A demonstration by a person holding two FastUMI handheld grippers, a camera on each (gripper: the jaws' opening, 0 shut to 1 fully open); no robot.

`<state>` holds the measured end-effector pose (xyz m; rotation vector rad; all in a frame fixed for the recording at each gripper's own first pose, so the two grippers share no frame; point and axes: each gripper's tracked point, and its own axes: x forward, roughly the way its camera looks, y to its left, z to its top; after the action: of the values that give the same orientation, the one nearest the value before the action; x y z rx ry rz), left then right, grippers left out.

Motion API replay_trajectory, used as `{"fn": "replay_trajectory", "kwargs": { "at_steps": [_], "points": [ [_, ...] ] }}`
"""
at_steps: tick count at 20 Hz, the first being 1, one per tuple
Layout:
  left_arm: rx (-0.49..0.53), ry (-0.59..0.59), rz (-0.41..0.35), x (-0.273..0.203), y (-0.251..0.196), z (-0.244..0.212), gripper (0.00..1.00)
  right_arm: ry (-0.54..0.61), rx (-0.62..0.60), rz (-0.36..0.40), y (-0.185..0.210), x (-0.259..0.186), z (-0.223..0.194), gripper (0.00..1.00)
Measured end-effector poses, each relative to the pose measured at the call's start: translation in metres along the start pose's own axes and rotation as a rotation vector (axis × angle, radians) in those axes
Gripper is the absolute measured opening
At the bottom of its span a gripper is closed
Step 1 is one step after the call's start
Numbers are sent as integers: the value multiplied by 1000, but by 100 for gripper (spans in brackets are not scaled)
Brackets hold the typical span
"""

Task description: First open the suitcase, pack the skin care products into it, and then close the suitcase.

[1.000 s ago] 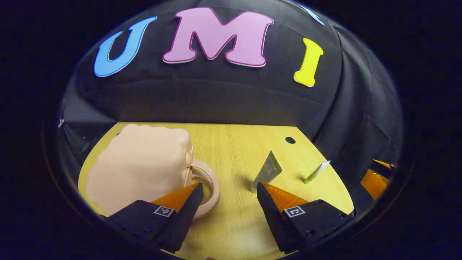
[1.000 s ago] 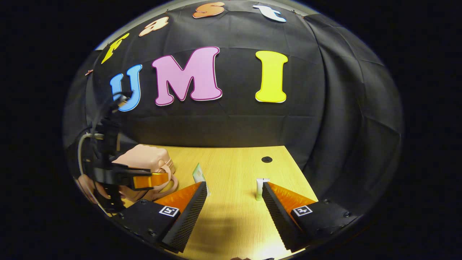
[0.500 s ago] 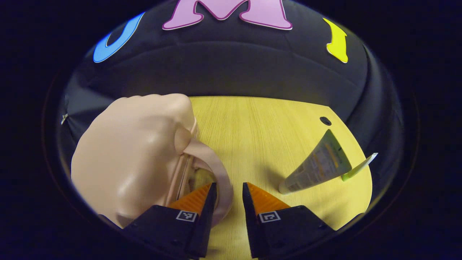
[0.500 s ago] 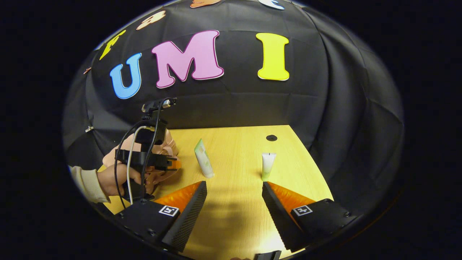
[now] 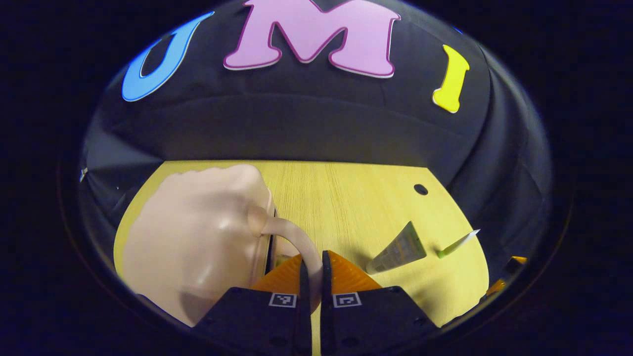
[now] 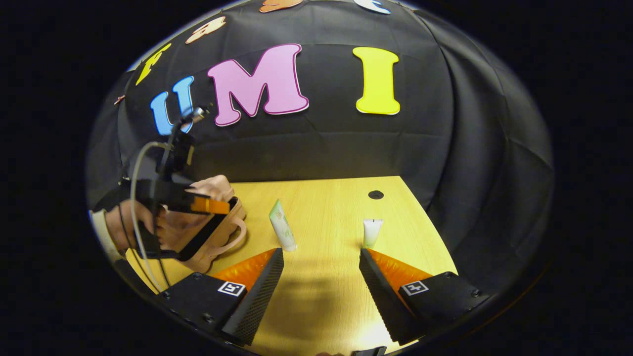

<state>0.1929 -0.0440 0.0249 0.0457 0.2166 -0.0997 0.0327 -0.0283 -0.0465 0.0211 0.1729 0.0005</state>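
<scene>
Left gripper [image 5: 311, 277]: the two fingers are clenched on the handle [image 5: 301, 242] of the suitcase; the loop of the handle passes between the tips, and both fingers press on it.
Suitcase [image 5: 198, 242]: a small pale pink case on the left part of the wooden table [image 5: 346, 198]. A dark gap shows along its seam beside the handle, so the lid looks slightly parted. In the right gripper view the case [image 6: 217, 232] sits tilted under the left gripper [image 6: 210, 205], which a hand [image 6: 123, 225] holds.
Right gripper [image 6: 321, 267]: the fingers are released and stand wide apart above the table, with nothing between them.
First tube [image 6: 282, 227]: it stands upright on its cap, near the tip of the left finger of the right gripper.
Second tube [image 6: 371, 232]: it also stands upright, just beyond the tip of the other finger.
Tubes in the left gripper view: one tube [image 5: 398, 249] and the other tube [image 5: 457, 243] are to the right of the fingers, apart from the suitcase.
</scene>
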Motion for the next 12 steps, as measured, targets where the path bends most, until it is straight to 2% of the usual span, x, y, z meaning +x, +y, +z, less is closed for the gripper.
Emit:
{"fn": "replay_trajectory", "kwargs": {
  "at_steps": [2,6,10,12],
  "points": [
    [27,-80,17,-40,28,42,12,-22,-10,-1,8,-2,10,98],
    [-51,-214,74,-109,124,115,12,-31,-14,5,32,-10,16,98],
    [-18,-258,248,-130,271,133,12,-46,-30,-14,48,-15,18,98],
    [9,-244,331,-131,339,128,12,-38,-20,-42,51,-13,16,98]
  ]
}}
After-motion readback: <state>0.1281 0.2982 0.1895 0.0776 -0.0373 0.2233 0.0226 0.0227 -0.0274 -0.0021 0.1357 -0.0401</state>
